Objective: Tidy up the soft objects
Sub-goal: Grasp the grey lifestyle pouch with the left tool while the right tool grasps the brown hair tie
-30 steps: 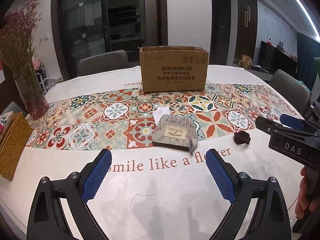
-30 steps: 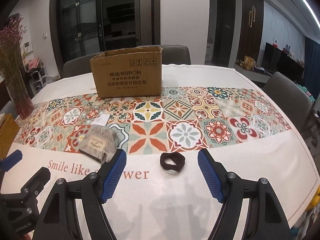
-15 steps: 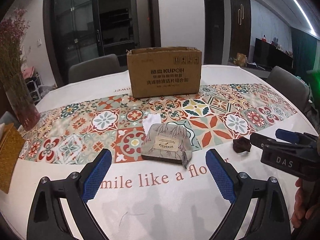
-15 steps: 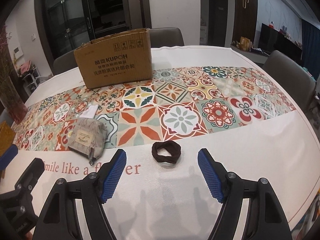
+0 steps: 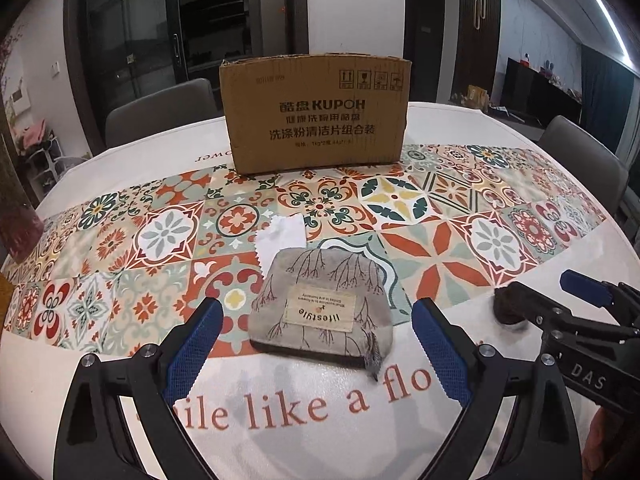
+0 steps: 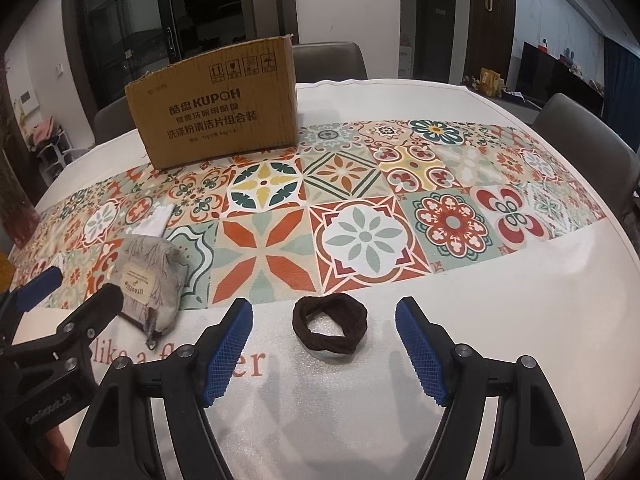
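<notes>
A grey fabric pouch with a cream "lifestyle" label lies on the patterned tablecloth, just ahead of my left gripper, whose blue pads stand open on either side of its near end without touching it. A dark brown knitted band lies in a loop on the white part of the cloth, between and slightly ahead of the open fingers of my right gripper. The pouch also shows at the left of the right wrist view. A small white cloth lies behind the pouch. An open cardboard box stands at the back.
In the left wrist view my right gripper's black body reaches in from the right and hides most of the band. Grey chairs ring the round table. A vase stands at the far left edge.
Both grippers have come forward and down. The pouch now sits between the left fingertips, and the brown band lies between the right fingertips. Nothing on the table has shifted.
</notes>
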Action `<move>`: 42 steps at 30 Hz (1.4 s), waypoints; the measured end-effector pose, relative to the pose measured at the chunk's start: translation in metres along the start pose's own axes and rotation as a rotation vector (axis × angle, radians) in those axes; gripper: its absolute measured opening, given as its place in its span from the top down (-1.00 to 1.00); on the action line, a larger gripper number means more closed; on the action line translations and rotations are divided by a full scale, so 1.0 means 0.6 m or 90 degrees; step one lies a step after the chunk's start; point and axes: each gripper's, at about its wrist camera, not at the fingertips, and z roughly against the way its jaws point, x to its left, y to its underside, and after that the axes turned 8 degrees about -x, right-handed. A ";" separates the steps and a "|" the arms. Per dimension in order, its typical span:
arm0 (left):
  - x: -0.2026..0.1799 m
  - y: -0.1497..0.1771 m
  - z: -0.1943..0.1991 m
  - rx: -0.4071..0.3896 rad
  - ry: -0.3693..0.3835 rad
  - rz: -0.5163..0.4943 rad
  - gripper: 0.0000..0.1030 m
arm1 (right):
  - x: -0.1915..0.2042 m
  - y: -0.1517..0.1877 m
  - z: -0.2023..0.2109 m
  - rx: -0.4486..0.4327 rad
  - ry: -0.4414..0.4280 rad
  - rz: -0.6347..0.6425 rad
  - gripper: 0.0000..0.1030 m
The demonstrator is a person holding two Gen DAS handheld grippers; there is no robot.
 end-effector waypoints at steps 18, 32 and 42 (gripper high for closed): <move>-0.007 -0.017 -0.102 0.032 0.013 -0.063 -0.88 | 0.011 0.011 -0.061 0.040 0.033 -0.003 -0.45; -0.009 -0.001 -0.142 0.070 0.036 -0.053 -0.64 | 0.009 0.017 -0.082 0.056 0.051 -0.002 -0.44; -0.007 0.002 -0.129 0.079 0.028 -0.046 -0.07 | 0.012 0.019 -0.075 0.049 0.034 0.006 -0.02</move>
